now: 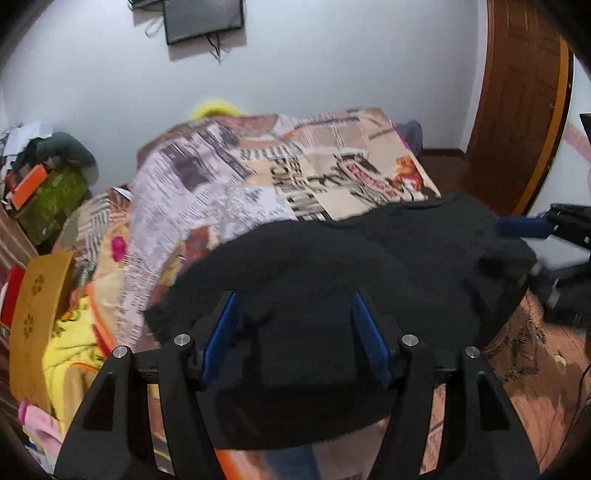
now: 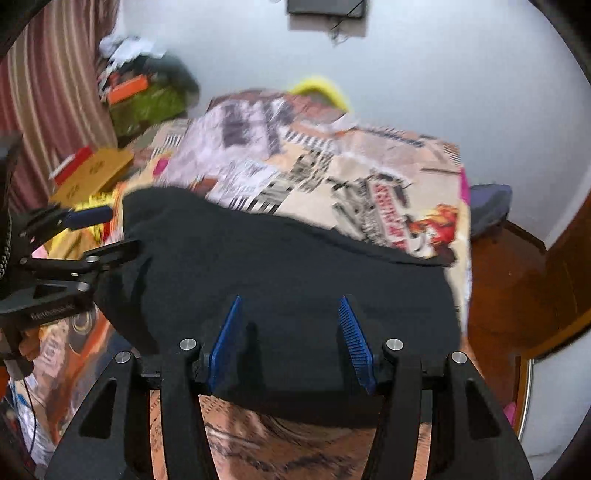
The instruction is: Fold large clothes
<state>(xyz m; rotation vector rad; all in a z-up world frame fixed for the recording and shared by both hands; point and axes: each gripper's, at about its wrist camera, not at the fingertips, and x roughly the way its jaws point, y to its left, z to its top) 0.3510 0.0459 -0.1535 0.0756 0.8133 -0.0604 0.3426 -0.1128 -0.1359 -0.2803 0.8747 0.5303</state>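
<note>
A large black garment [image 1: 332, 258] lies spread over the near end of a bed; it also shows in the right wrist view [image 2: 295, 266]. My left gripper [image 1: 293, 299] is open, its blue pads [image 1: 221, 336] wide apart over the garment's near edge, holding nothing. My right gripper [image 2: 290, 301] is open too, blue pads [image 2: 354, 343] wide apart above the garment's near edge. Each gripper shows in the other's view: the right one at the garment's right edge [image 1: 554, 225], the left one at its left edge [image 2: 92, 236].
The bed has a newspaper-print cover [image 1: 332, 162]. Yellow and pink cloths [image 1: 74, 350] and a tan box [image 1: 37, 317] lie at its left. Cluttered boxes [image 1: 48, 192] stand by the wall. A wooden door [image 1: 517, 103] is at the right, a wall screen [image 1: 203, 18] above.
</note>
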